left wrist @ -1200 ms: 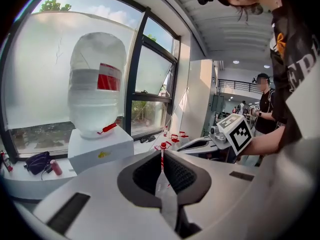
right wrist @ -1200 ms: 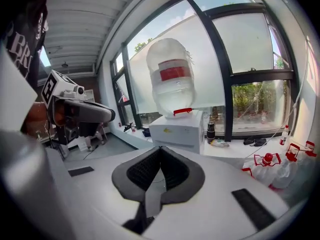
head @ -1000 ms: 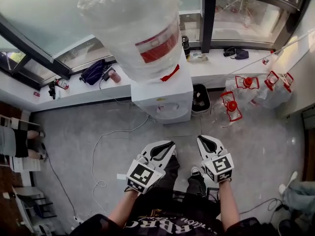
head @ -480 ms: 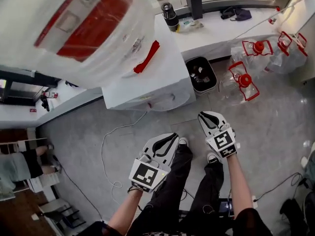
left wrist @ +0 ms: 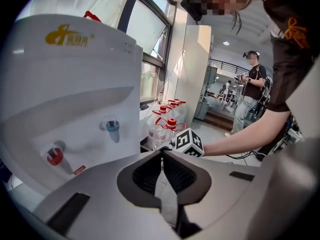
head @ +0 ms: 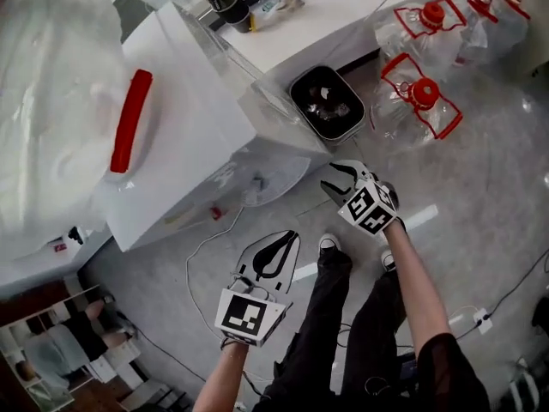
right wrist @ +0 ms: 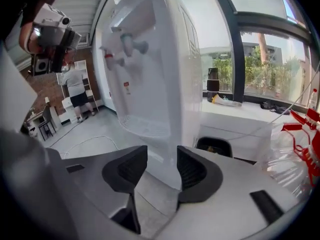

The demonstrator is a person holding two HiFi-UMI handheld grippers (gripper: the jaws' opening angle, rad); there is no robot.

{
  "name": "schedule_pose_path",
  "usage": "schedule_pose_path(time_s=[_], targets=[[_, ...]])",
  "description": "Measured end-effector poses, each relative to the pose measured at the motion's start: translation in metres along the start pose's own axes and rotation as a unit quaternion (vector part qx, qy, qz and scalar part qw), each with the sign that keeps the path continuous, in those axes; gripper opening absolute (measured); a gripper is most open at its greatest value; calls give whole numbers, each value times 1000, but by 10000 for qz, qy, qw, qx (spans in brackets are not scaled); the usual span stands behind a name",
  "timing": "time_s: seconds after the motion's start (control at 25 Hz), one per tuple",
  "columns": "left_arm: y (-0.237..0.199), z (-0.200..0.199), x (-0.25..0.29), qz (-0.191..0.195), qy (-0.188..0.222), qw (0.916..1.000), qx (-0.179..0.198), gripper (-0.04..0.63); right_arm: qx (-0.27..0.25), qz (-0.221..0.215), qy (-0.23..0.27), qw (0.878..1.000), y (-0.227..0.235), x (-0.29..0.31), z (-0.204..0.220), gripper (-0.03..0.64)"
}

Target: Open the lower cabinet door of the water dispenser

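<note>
The white water dispenser (head: pixel 189 127) stands at the upper left with a big bottle on top; from above, its top hides the lower cabinet door. In the left gripper view, the dispenser (left wrist: pixel 75 94) shows its red tap (left wrist: pixel 54 156) and blue tap (left wrist: pixel 112 129). My left gripper (head: pixel 286 239) hangs over the floor in front of it, shut and empty. My right gripper (head: pixel 340 175) is nearer the dispenser's right front corner (right wrist: pixel 165 109). Its jaws have just been opening and stand open with nothing between them.
A black bin (head: pixel 326 101) sits right of the dispenser, with several empty red-capped water bottles (head: pixel 420 93) beyond it. A dark flask (head: pixel 227 3) stands on the white window ledge. A white cable (head: pixel 202 247) trails across the floor. Another person (left wrist: pixel 252 99) stands far behind.
Both grippers have dropped toward the floor, and the right one has moved closer to the dispenser's base. The dispenser now fills more of the head view.
</note>
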State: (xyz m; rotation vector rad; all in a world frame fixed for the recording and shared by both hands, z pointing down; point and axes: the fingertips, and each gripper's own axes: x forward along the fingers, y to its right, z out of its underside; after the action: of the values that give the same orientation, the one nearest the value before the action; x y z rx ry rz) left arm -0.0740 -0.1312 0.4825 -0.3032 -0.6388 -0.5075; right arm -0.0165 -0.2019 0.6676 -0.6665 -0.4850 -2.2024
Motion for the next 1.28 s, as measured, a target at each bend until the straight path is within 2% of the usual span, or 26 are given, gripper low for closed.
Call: schedule_pose_path(time_s=[0.16,0.28,0.56,0.96,1.16,1.28], targets=[[-16,15,24,-41,65,9998,-158,26,-78,43,-175,9998,20,41,26,231],[-28,22,32,-144,50,9998,-129,26,-75,8,-244,9997,32,67,32,266],[-40,35,36,-188,46,9997,-125,26,-530,-274,-660,9960,35,105,40,314],[-42,54,27,24,-234,9997,-30,26,-436,-66,-821,9956,35,107,43,292],[-36,47,22,169,-227,9996,6,26,-123,254,-873,9958,35,99,47,234],[-33,48,19,214,-304,9993,104,26,15,447,-932,9946,33,99,47,236]])
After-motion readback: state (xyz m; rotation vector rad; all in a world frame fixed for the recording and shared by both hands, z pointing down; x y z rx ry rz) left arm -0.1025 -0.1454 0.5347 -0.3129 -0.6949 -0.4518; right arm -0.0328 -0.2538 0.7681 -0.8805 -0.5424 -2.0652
